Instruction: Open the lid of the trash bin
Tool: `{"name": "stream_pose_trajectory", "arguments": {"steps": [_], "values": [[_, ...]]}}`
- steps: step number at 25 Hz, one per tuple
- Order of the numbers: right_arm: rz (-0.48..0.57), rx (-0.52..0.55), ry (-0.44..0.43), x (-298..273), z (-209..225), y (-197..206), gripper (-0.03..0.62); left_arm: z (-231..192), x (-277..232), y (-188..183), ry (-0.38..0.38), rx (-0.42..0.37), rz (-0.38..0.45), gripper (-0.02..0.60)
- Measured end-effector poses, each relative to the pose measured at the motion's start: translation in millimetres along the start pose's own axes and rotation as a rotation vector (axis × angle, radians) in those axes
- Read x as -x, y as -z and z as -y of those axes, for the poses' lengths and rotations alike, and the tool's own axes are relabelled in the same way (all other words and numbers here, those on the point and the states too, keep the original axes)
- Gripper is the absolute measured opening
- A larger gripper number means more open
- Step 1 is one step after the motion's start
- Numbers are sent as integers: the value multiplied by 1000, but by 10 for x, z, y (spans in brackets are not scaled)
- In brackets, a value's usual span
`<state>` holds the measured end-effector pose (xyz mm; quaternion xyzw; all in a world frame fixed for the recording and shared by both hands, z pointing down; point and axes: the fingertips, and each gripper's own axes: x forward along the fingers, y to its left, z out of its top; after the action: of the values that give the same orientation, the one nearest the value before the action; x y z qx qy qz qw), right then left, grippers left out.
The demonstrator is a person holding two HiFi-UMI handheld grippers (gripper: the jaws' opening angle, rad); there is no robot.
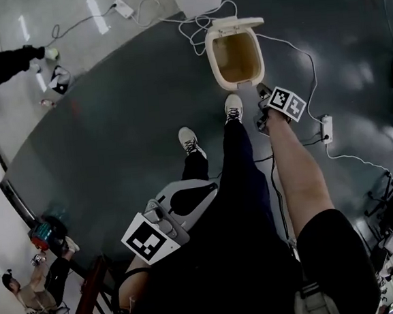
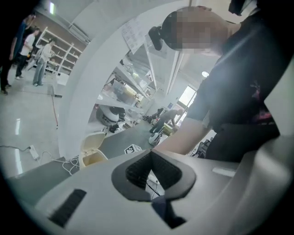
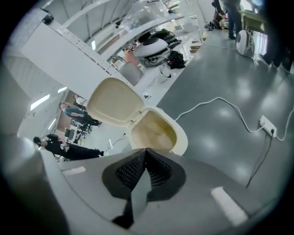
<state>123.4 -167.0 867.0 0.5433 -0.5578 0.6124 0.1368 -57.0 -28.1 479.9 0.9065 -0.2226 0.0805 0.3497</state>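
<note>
Lid (image 1: 234, 24) up, bin (image 1: 212, 54) open: task looks done. Right tool (image 3: 146, 152) shut, empty, near bin. Left tool (image 2: 150, 154) shut, empty. Next, probably: draw both tools clear.

LEFT: white plastic two-jaw gripper (image 2: 150, 156), jaws together, nothing between, close to the torso | RIGHT: matching white gripper (image 3: 146, 153), jaws together, empty, angled downward | RIGHT ARM: bare forearm (image 1: 300, 168) stretched forward

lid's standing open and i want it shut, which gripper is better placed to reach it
Right, likely. The right gripper, jaws together, hangs beside the trash bin, its raised lid just beyond. The left gripper is back by the person's legs, well short of the bin.
</note>
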Motion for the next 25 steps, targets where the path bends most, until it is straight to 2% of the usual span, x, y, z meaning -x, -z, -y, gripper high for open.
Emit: {"name": "stream_pose_trajectory", "arguments": {"steps": [2,6,11,15,19,25], "values": [[32,41,-63,273,-292,-107,5,82,136,-175,4,-42,29,0],[168,123,-250,929,-1091,-455,5,189,378,-502,22,-136,97,0],[284,258,-423,1943,-1847,-470,5,426,630,-722,42,-187,145,0],[372,373,-511,2787,-2333,-305,5,566,824,-856,72,-208,201,0],[435,502,-595,3539,-2908,-74,5,612,963,-1038,97,-195,262,0],[507,689,-730,4405,-3677,552,6,760,1142,-1126,148,-208,293,0]]}}
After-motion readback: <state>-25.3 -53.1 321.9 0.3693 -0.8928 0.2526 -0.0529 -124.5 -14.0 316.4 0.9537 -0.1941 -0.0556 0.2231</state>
